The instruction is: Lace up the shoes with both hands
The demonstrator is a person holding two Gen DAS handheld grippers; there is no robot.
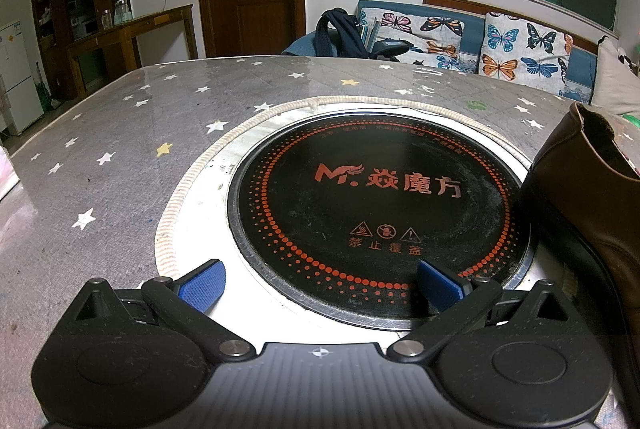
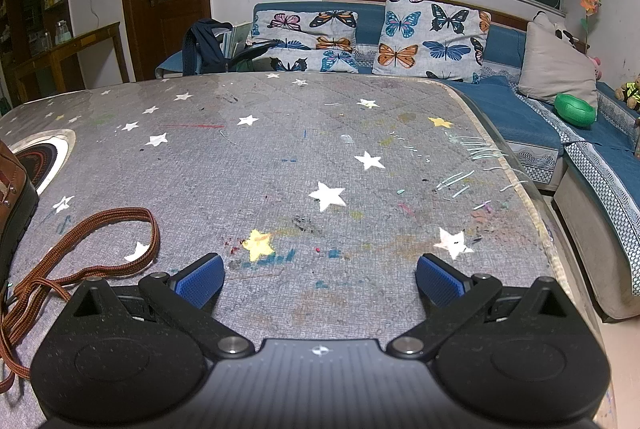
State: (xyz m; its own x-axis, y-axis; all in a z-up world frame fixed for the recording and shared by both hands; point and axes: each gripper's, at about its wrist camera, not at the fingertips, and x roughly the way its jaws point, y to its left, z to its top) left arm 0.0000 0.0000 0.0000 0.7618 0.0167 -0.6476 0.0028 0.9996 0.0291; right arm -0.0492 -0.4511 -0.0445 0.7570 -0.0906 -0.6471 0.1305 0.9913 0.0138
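Jaws of both grippers are standing wide apart, empty; next, the right gripper (image 2: 320,279) needs the brown lace (image 2: 100,249) lying beside the boot (image 1: 592,197).

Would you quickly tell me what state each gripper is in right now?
Left gripper: open, holding nothing, over the round black cooktop.
Right gripper: open, holding nothing, over the grey star-patterned tablecloth.

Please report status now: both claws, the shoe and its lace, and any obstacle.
Left claw open, empty; right claw open, empty. Brown shoe beside black cooktop; brown lace loose on table. No obstacle seen.
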